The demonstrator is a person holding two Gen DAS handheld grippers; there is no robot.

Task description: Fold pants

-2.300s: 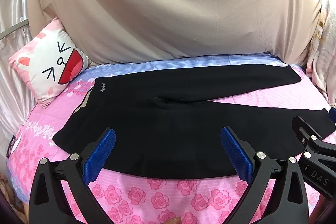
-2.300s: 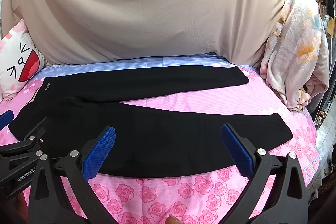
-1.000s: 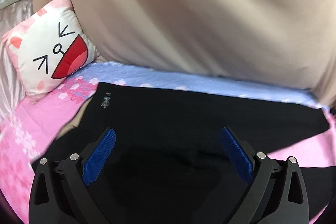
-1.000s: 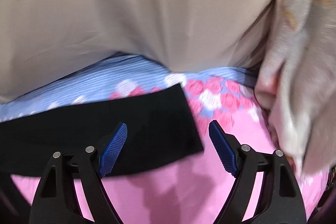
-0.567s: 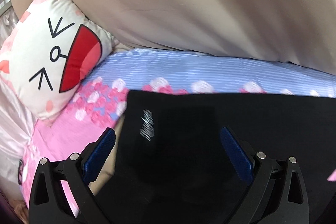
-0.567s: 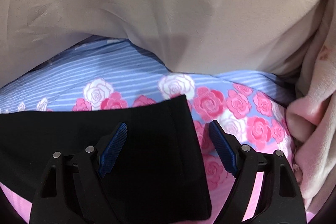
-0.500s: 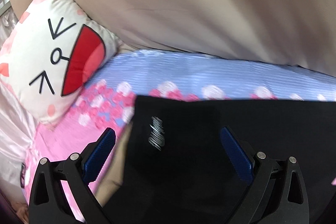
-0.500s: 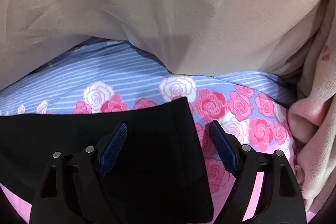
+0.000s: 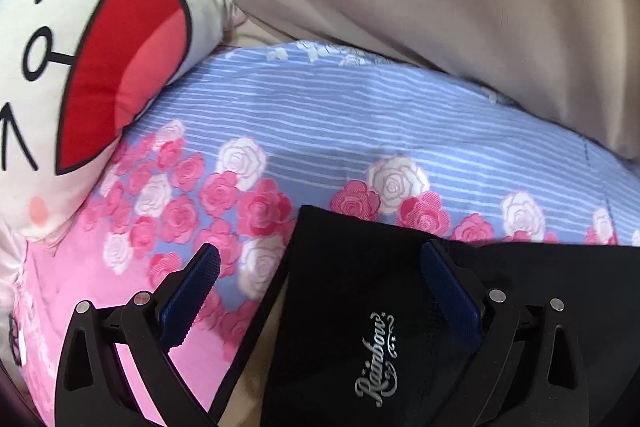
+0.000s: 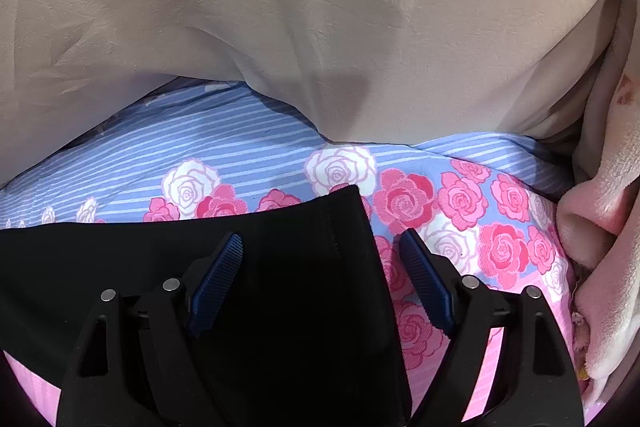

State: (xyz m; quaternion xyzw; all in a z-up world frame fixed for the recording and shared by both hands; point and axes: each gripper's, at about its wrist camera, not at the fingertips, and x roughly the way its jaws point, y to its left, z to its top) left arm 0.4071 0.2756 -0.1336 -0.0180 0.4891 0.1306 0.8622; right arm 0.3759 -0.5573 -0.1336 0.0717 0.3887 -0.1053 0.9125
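Left wrist view takes in the bed, its rose-printed sheet (image 9: 248, 211) pink near the camera and blue-striped farther back, with a beige blanket (image 9: 440, 7) heaped behind and a cartoon-face pillow (image 9: 80, 67) at the left. On the sheet lie the black pants (image 9: 360, 287), flat, not yet lifted or doubled anywhere the frames show; folding looks barely begun, with every fold judged still to come. Their waistband corner, marked by the silver "Rainbow" logo (image 9: 376, 359), sits between the blue pads of the left gripper (image 9: 320, 267), whose jaws stand wide apart and press on nothing.

Right wrist view shows the far leg's hem (image 10: 344, 227) on the same sheet, a pink fleece throw (image 10: 600, 247) bunched at the right edge. The right gripper (image 10: 320, 255) straddles that hem corner with jaws spread, one pad over the black cloth, the other over the roses, neither pinching. Both ends seem lined up for a grasp; closing, lifting and laying that leg over remain undone.
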